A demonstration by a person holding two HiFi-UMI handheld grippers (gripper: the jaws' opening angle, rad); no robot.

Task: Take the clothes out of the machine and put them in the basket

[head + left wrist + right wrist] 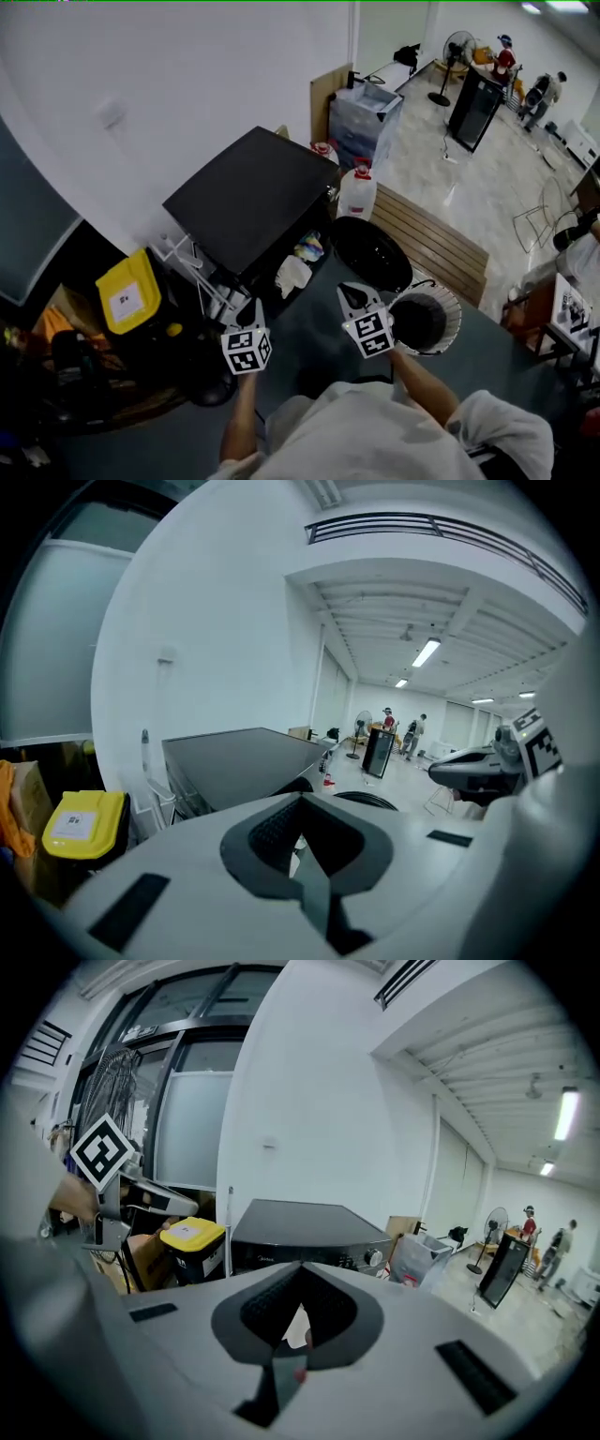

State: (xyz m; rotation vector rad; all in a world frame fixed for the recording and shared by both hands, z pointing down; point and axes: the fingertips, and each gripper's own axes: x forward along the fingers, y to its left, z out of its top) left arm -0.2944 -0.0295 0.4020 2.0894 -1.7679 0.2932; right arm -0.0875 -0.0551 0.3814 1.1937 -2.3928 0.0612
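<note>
Left claw (251, 313) and right claw (352, 297) are closed, empty; machine's (253, 192) drum is hidden.

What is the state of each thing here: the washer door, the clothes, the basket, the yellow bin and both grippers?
Washer door: open.
Clothes: at the drum opening, not yet taken out.
Basket: upright, looks empty.
Yellow bin: lid closed.
Left gripper: shut, empty.
Right gripper: shut, empty.
</note>
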